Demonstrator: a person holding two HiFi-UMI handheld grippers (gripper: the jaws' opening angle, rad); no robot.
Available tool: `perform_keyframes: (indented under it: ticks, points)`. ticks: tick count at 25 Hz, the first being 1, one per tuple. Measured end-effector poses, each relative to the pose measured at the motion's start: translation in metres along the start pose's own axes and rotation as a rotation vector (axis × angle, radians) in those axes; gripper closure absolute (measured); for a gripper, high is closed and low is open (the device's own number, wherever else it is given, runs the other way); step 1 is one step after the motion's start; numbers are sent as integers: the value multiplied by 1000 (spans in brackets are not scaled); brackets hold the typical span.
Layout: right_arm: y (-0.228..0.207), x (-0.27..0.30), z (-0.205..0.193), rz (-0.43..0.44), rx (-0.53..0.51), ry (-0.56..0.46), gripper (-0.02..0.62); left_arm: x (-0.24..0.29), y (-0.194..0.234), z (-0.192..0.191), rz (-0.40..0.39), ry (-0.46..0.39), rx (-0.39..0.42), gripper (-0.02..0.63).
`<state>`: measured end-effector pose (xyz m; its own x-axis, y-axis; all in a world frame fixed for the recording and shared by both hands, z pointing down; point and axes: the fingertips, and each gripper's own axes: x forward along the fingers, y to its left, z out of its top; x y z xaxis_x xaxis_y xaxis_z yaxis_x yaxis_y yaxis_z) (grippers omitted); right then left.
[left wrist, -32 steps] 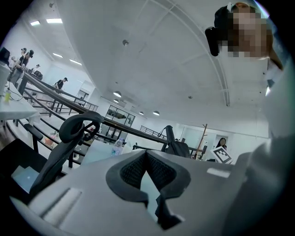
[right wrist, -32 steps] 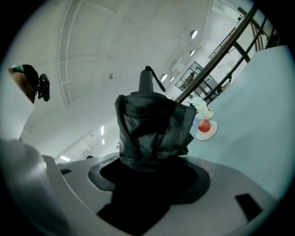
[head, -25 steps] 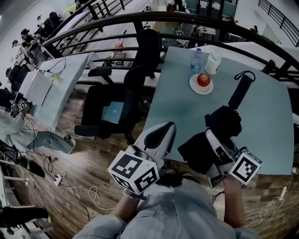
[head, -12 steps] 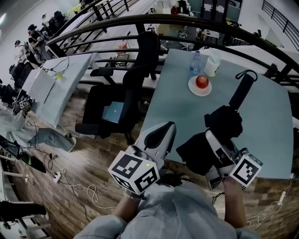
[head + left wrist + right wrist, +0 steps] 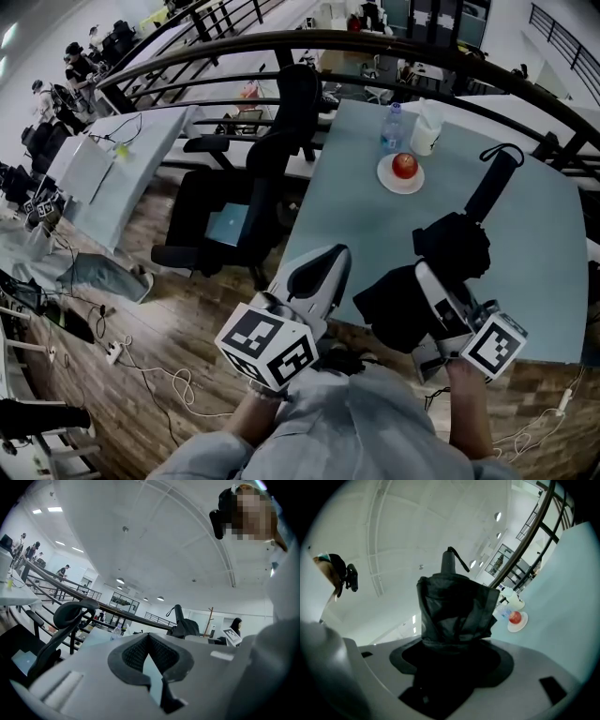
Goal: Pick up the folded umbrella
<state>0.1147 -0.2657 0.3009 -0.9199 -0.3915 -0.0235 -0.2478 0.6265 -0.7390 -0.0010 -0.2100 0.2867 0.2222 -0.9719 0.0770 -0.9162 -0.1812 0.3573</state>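
Note:
The folded umbrella (image 5: 457, 246) is black, with a straight handle (image 5: 489, 190) and a wrist strap at the far end. My right gripper (image 5: 424, 274) is shut on its bunched fabric end near the front edge of the pale blue table (image 5: 356, 206). In the right gripper view the umbrella (image 5: 454, 606) rises from the jaws of the right gripper (image 5: 450, 654) against the ceiling, so it is tilted upward. My left gripper (image 5: 336, 258) hangs at the table's front left corner, shut and holding nothing; in its own view the left gripper (image 5: 149, 640) has its pads together.
A red apple (image 5: 405, 165) on a white plate (image 5: 391, 178), a water bottle (image 5: 392, 125) and a white cup (image 5: 427, 127) stand at the table's far side. A black office chair (image 5: 267, 178) stands left of the table. A dark railing (image 5: 375, 42) curves behind it.
Nothing has visibly moved except a slight shift of the head view; the right gripper still holds the umbrella in the same place.

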Motion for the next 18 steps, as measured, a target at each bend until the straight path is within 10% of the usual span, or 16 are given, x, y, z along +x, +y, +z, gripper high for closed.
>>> perform_keyframes:
  ticks: [18]
  points:
    - [-5, -10, 5, -4, 8, -16, 302, 5, -5, -6, -5, 20, -1, 601]
